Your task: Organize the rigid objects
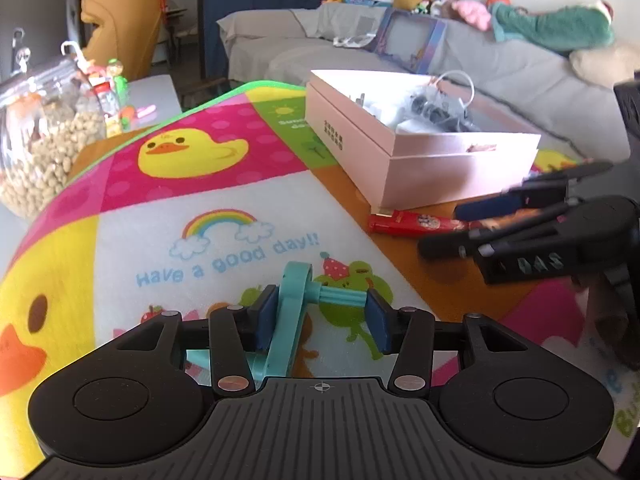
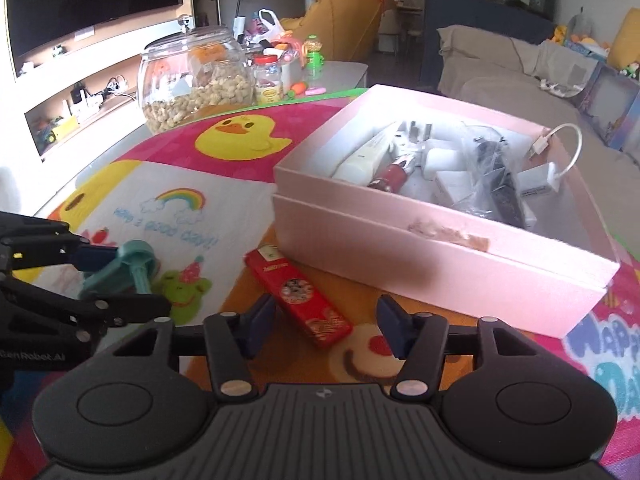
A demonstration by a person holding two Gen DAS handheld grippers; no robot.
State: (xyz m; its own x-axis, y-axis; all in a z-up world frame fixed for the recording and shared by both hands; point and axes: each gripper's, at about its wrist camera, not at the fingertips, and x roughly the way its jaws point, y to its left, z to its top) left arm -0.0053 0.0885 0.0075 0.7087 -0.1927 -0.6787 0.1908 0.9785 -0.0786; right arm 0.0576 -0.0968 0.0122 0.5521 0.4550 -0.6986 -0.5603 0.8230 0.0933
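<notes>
One hand-held gripper (image 1: 322,320) clamps teal tool (image 1: 294,320)

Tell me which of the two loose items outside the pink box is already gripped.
The teal plastic piece: the left gripper pinches it, while the red packet lies free by the pink box.

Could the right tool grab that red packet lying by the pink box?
Probably yes. The right tool is open, with the red packet just ahead between its fingers and nothing covering it; the pink box sits beside it, not across the way.
</notes>
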